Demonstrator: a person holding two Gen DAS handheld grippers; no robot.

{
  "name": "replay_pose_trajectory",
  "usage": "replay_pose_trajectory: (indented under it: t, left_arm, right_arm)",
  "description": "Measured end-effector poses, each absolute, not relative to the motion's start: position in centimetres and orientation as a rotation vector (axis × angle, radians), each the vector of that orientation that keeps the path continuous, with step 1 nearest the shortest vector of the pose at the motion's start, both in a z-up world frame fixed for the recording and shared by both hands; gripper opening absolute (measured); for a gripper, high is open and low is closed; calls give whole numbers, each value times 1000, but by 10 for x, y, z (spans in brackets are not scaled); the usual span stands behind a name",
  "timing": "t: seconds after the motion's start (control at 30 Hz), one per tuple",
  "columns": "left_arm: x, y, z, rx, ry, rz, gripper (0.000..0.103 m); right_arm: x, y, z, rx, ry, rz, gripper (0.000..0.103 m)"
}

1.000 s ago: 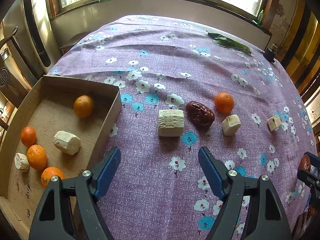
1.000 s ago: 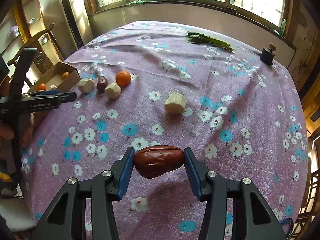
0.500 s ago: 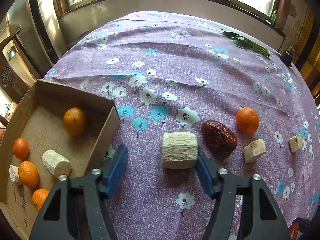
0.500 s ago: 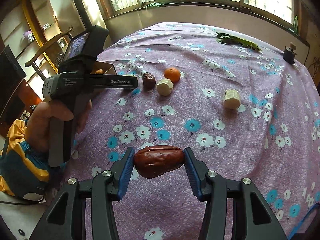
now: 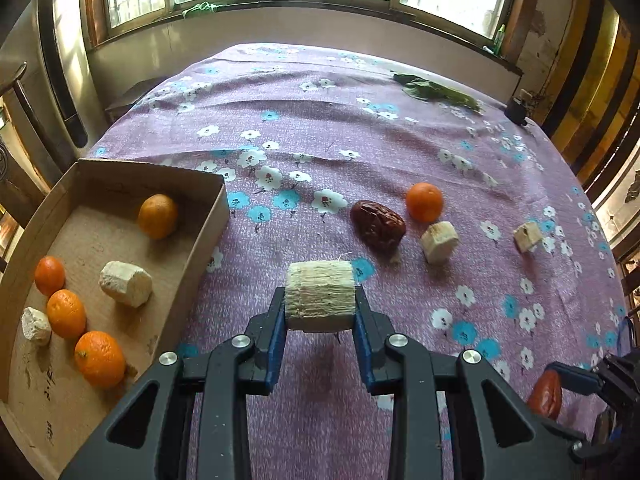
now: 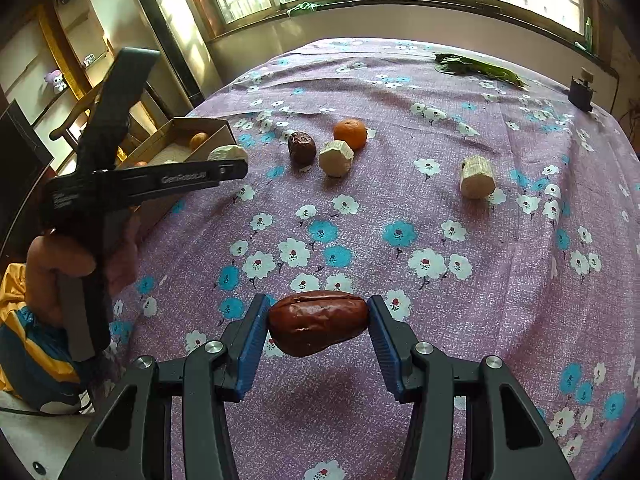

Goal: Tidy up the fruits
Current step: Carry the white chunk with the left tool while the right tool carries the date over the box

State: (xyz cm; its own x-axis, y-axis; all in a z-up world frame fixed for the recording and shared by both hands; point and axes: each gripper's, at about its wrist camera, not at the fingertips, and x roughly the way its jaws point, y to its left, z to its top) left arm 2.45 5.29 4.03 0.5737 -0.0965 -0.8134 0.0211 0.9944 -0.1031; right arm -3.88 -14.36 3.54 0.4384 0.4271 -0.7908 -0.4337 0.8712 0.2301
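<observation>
Left wrist view: the left tool (image 5: 320, 312) has just closed and its blue pads are now clamped on the sides of a pale ribbed chunk (image 5: 320, 295), which sits just above the flowered purple cloth (image 5: 320, 128) covering the counter. To its left is the cardboard box (image 5: 208, 232), holding four oranges, the farthest one (image 5: 157, 216) up near the back wall, plus two pale chunks, the bigger one (image 5: 125, 283) in the middle. Out on the cloth beyond the tool lie a wrinkly date (image 5: 377, 225), an orange (image 5: 424, 201) just right of it, a cut chunk (image 5: 439, 241) in front of the orange, and a small chunk (image 5: 529, 236) well off to the right. Some green leaves (image 5: 436, 91) lie at the far edge.

Right wrist view: the right tool (image 6: 318, 322) is clamped end to end on a second date (image 6: 318, 322), lifted off the cloth. The person's hand (image 6: 60, 264) grips the left tool's handle at the left of the frame, near the box. A small dark object (image 6: 581, 92) stands at the far right corner of the counter, can't tell what it is.
</observation>
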Motion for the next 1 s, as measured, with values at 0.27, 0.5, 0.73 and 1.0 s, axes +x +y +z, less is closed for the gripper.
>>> replay_pose_trajectory:
  t: [0.27, 0.5, 0.73, 1.0]
  left_arm:
    - [-21, 38, 54, -13, 901, -80, 29]
    - [-42, 38, 55, 18, 884, -68, 29]
    - [-57, 53, 67, 34, 834, -15, 29]
    - [-64, 87, 75, 16, 809, 57, 29]
  right_arm:
    - [-46, -138, 38, -13, 964, 535, 54]
    - [-54, -130, 46, 1, 930, 545, 54]
    - [-58, -113, 53, -13, 911, 576, 54]
    - [-56, -79, 65, -61, 888, 625, 54]
